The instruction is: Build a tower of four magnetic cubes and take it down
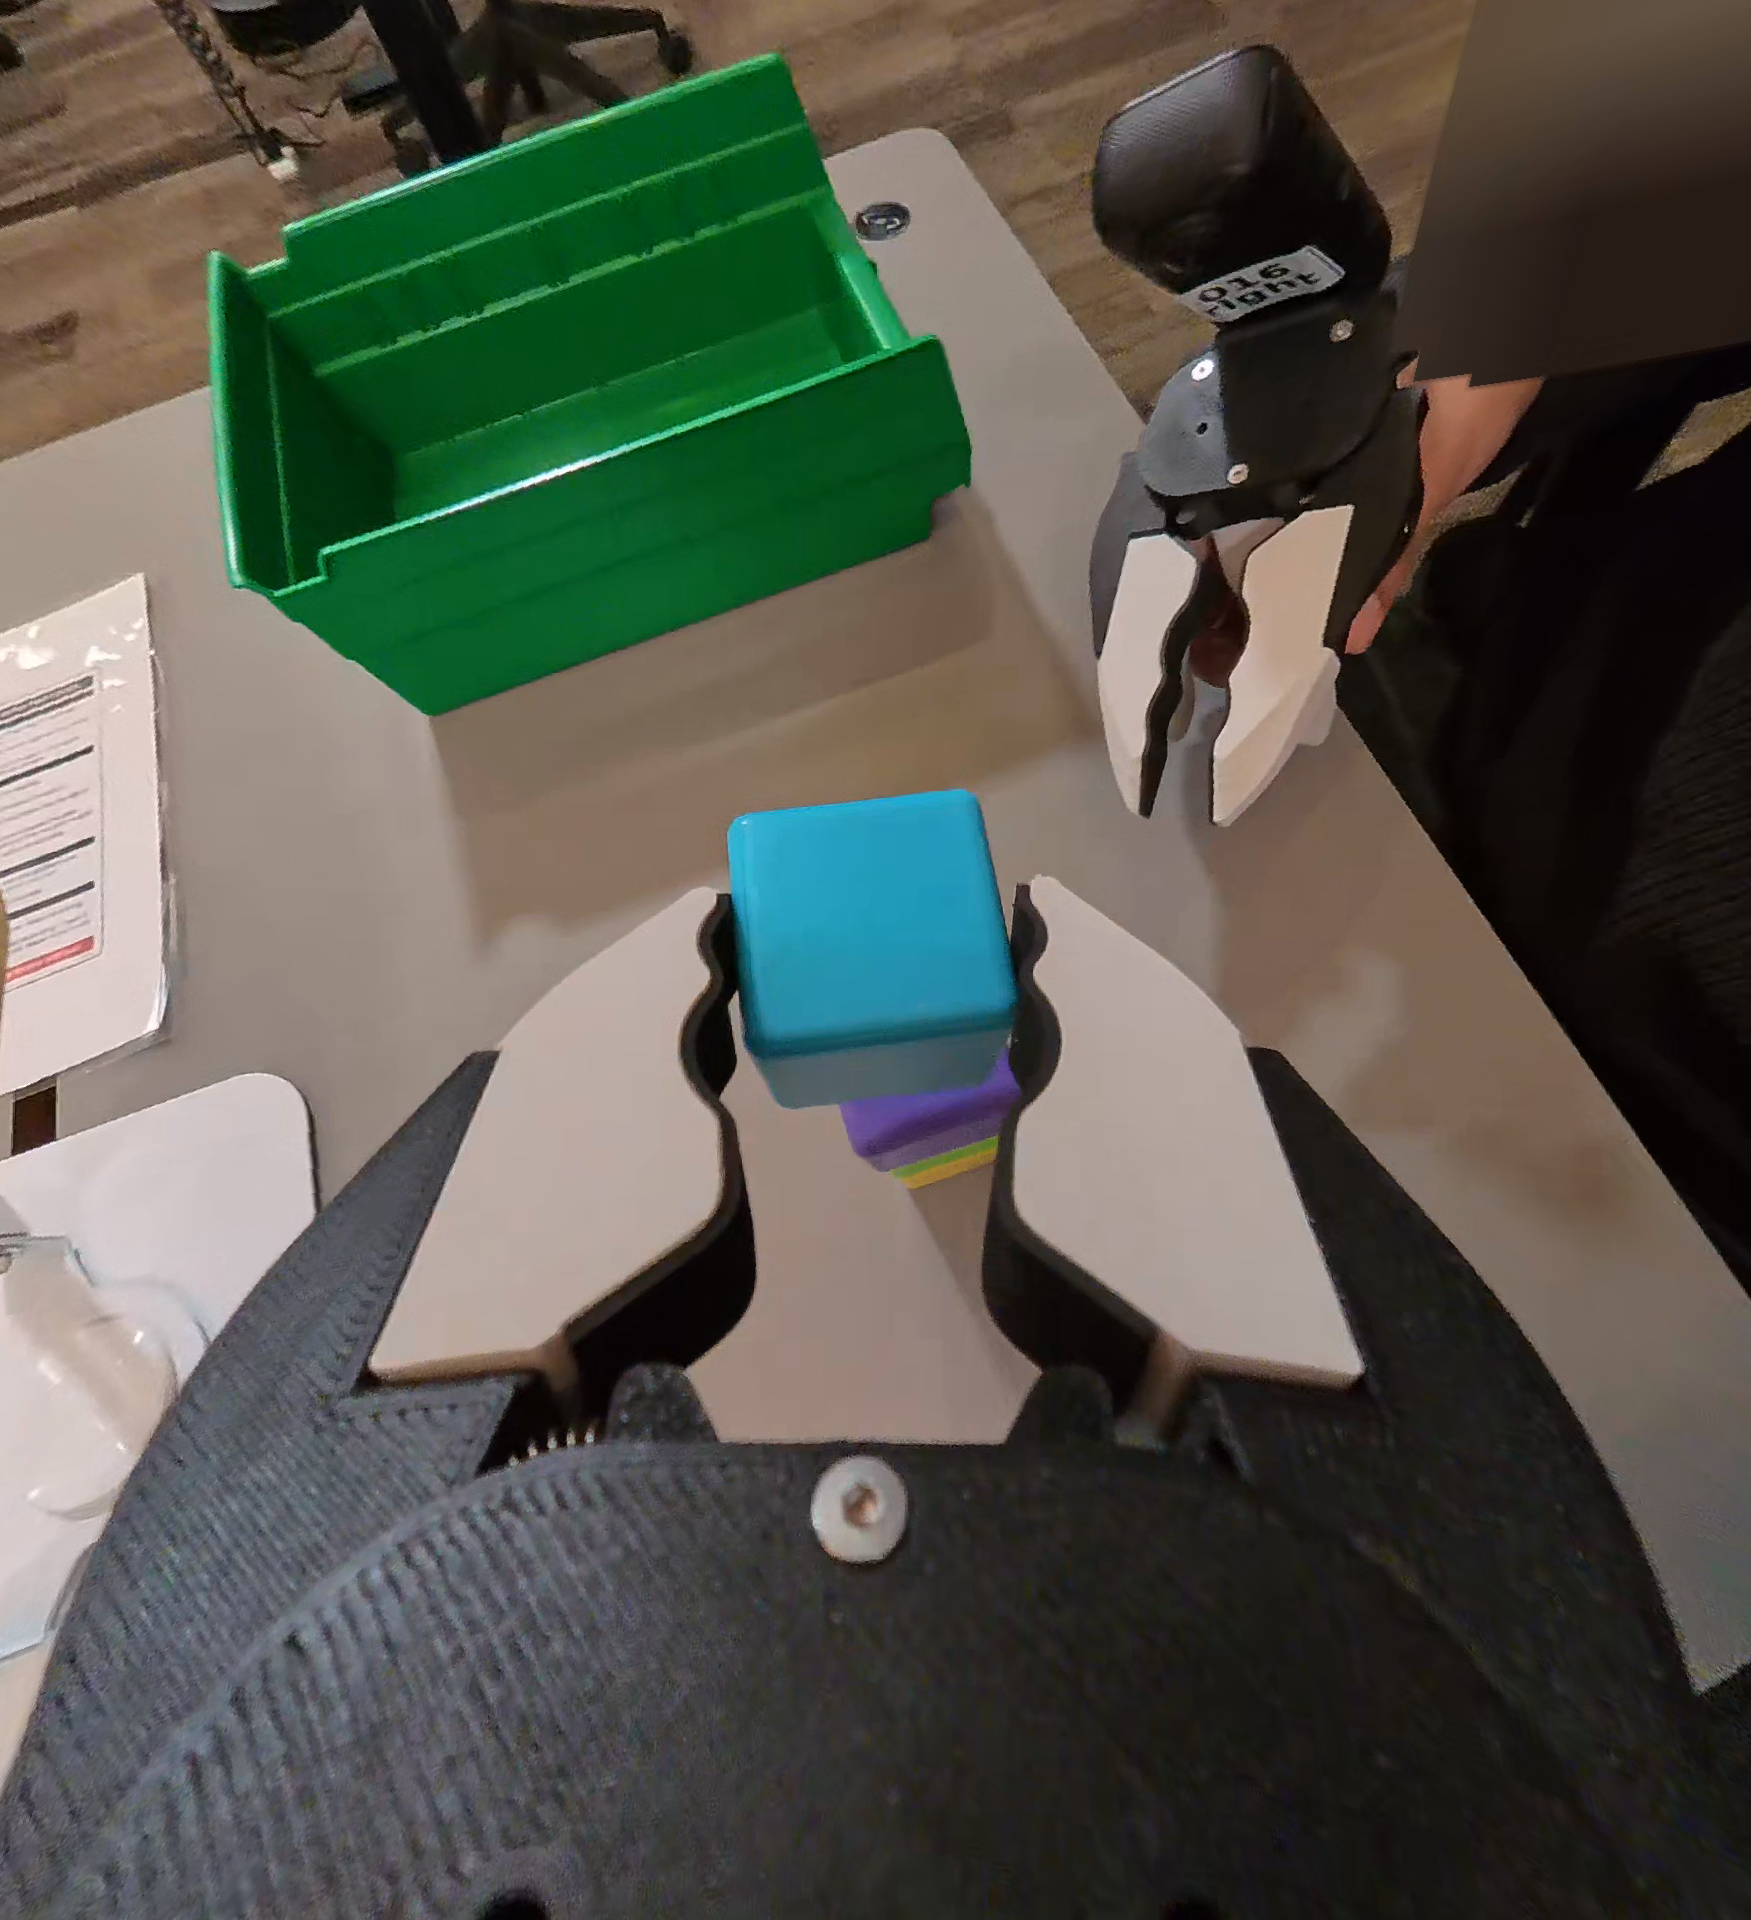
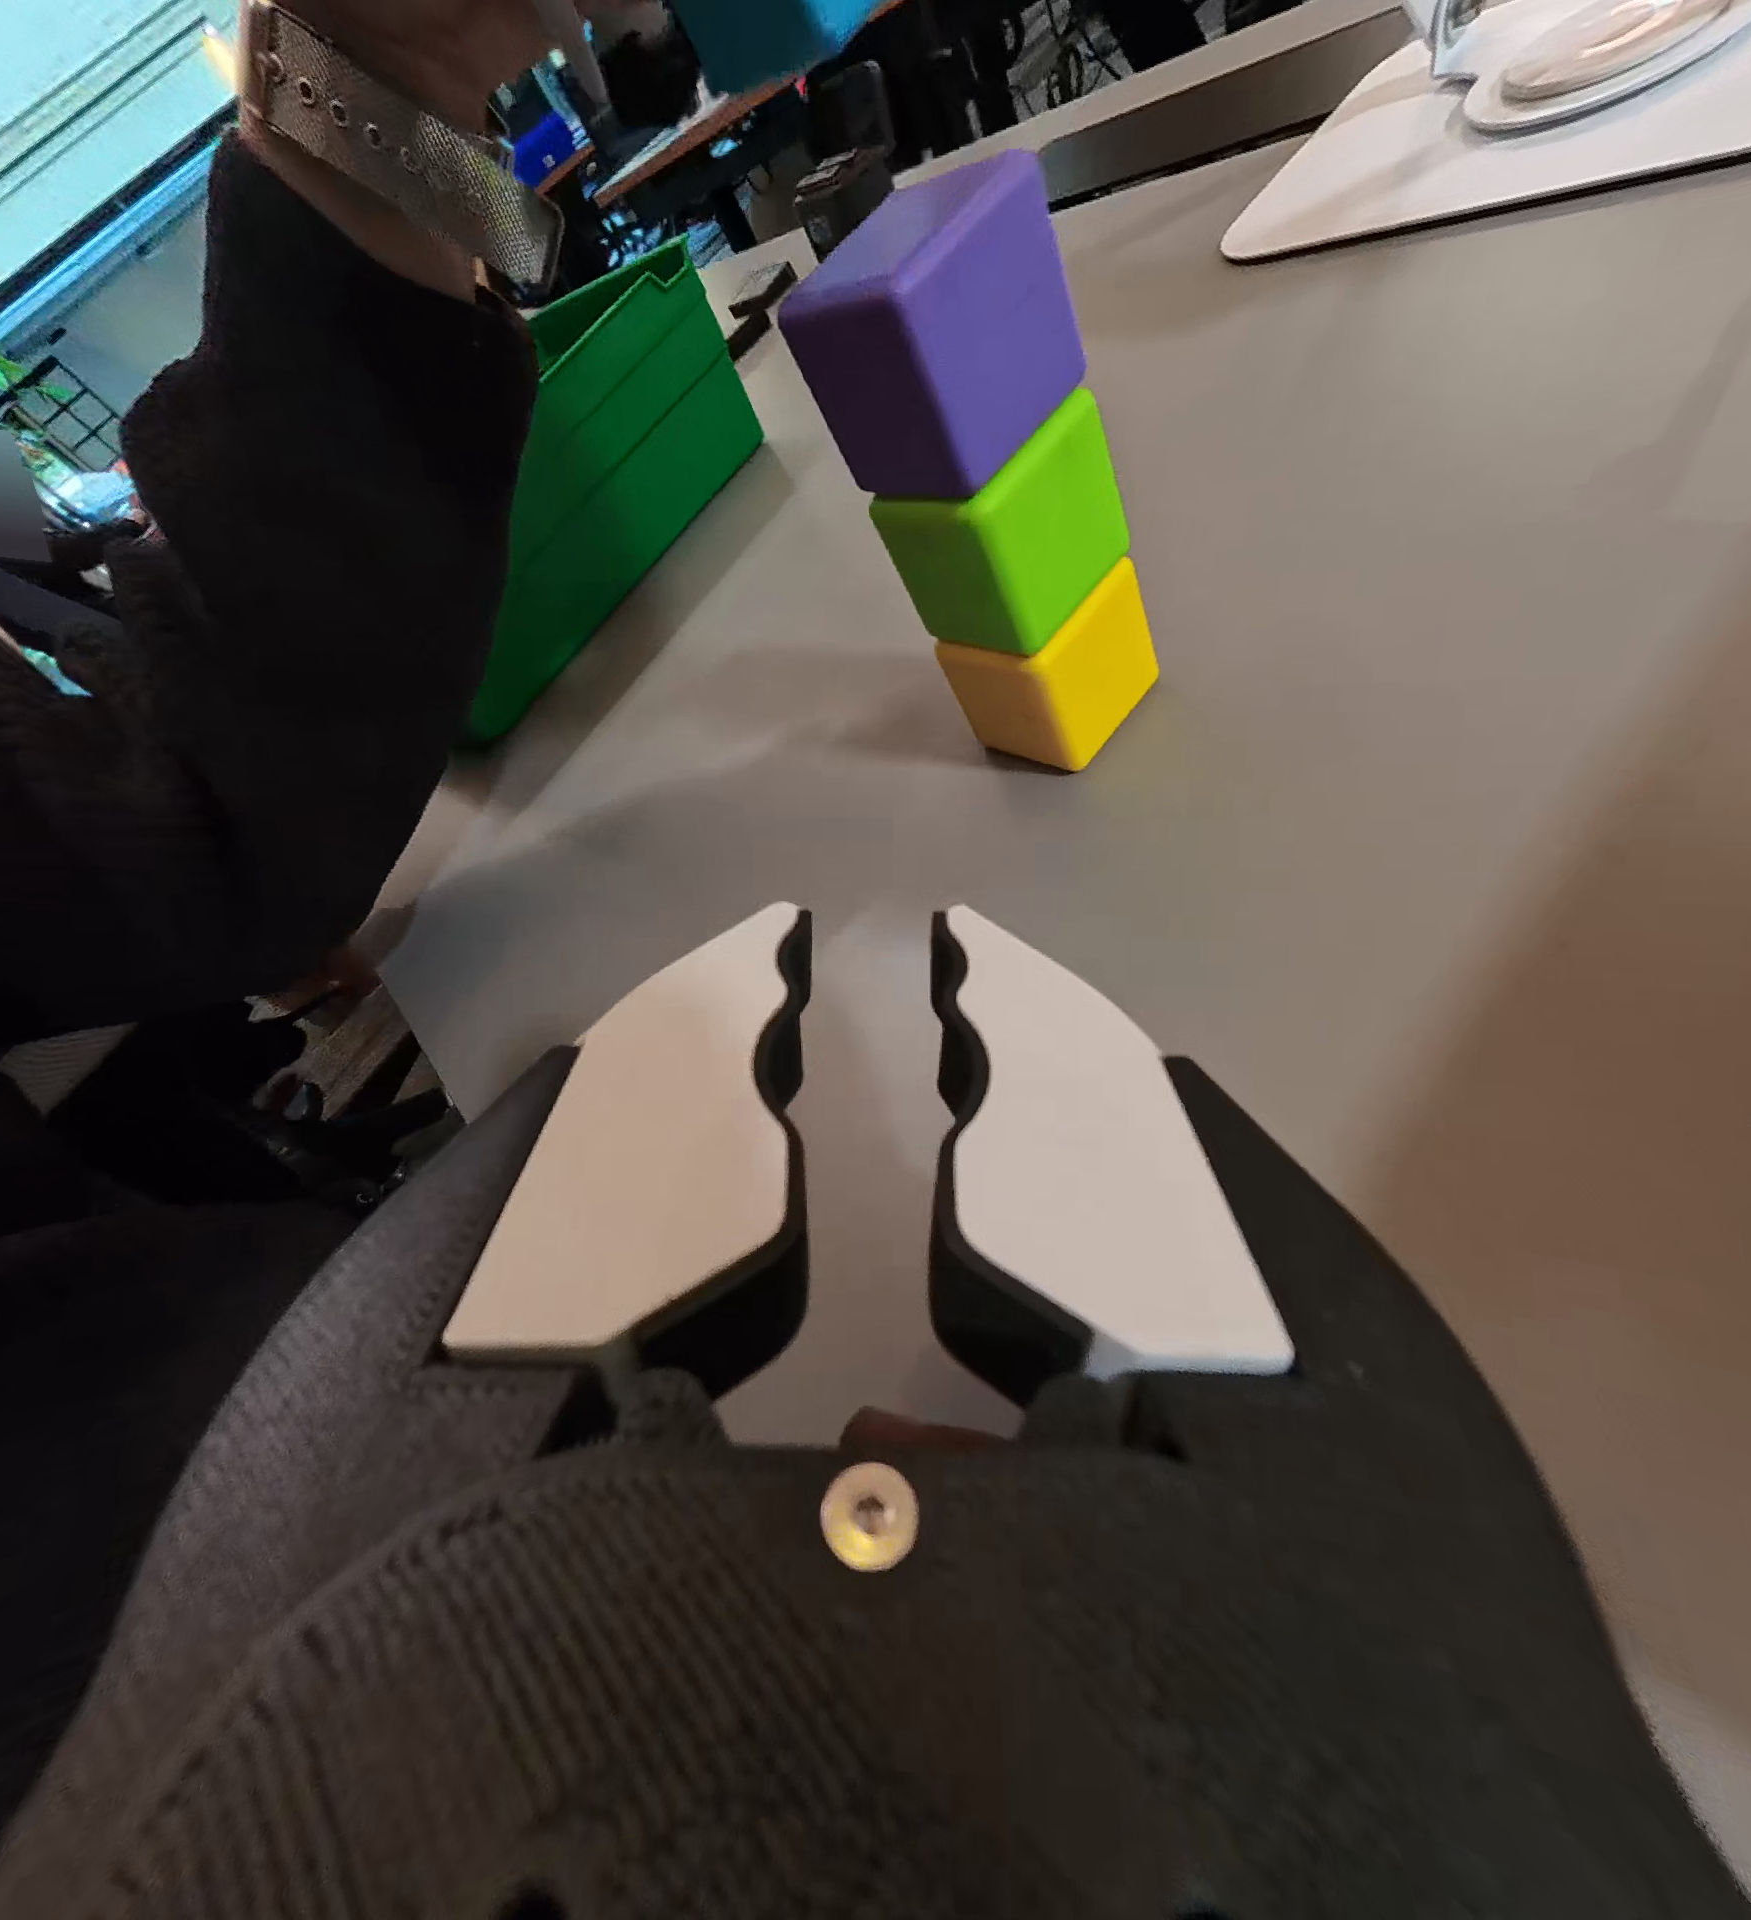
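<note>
My left gripper is shut on a teal cube and holds it in the air over a stack of three cubes. The stack stands on the grey table: a purple cube on top, a green cube in the middle and a yellow cube at the bottom. In the left wrist view only the purple cube and thin edges of the lower ones show under the teal cube. In the right wrist view the teal cube hangs apart above the stack. My right gripper is slightly open and empty, low over the table in front of the stack; it also shows in the left wrist view.
An empty green bin stands behind the stack, and shows left of it in the right wrist view. A printed sheet in a plastic sleeve and a white mat with clear glassware lie at the left. The table's edge runs along the right, by a person's dark sleeve. About 15 cm separates my left fingertips from my right.
</note>
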A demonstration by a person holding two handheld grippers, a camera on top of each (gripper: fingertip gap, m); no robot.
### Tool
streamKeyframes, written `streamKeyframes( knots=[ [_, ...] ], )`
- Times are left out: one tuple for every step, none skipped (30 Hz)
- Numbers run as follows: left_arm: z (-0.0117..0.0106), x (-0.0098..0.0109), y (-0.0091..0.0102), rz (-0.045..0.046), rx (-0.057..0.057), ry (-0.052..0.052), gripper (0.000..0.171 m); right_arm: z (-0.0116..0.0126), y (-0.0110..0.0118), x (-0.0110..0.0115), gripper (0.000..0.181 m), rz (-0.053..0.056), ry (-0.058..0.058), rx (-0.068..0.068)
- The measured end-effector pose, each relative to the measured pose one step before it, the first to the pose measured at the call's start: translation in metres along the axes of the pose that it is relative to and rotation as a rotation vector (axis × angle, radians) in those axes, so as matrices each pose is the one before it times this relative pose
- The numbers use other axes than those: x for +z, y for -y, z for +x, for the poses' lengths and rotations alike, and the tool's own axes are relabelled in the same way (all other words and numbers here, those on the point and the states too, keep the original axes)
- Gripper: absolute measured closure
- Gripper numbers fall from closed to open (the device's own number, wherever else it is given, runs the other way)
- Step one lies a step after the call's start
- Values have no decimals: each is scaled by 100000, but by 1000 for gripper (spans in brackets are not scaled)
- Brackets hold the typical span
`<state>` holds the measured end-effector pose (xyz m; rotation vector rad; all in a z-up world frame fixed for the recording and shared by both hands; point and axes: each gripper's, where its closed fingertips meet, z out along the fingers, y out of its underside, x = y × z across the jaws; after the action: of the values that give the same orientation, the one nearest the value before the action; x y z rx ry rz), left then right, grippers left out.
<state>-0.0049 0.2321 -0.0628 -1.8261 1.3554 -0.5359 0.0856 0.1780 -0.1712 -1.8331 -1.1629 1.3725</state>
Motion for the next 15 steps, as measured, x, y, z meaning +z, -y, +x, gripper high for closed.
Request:
streamKeyframes(
  knots=[
    [-296,38,39,336,-240,876,120,131,9,-188,159,465,-743,336],
    [-197,67,64,577,28,567,120,119,60,-188,159,626,-744,141],
    [-102,86,85,868,257,187,120,115,17,-144,159,348,-726,-29],
    [-189,96,113,1169,270,727,120,94,-29,-75,159,-18,-510,-71],
    [-220,83,158,1571,157,894,120,54,-49,-22,159,-173,-213,-25],
    [-250,57,218,2139,-146,988,121,-7,-53,12,159,-228,50,32],
    [-181,23,198,2181,-595,553,121,-41,-36,38,159,-227,240,47],
    [-43,-17,132,1530,-916,-394,121,-58,-34,42,159,-177,343,-17],
    [32,-39,116,1025,-1163,-742,121,-66,-32,38,159,-190,320,-53],
    [45,-33,113,597,-1001,-596,120,-51,-22,30,159,-160,297,45],
    [36,-44,107,346,-627,-92,120,-34,22,11,159,42,356,177],
    [41,-12,74,172,-286,314,120,-37,70,23,159,273,420,288],
    [40,15,30,-2,-80,403,120,-35,89,35,159,320,495,364],
    [71,59,-38,-286,-109,275,120,-42,80,66,159,183,581,425],
    [76,82,-142,-804,-222,128,121,-60,34,93,159,27,661,440]
  ],
)
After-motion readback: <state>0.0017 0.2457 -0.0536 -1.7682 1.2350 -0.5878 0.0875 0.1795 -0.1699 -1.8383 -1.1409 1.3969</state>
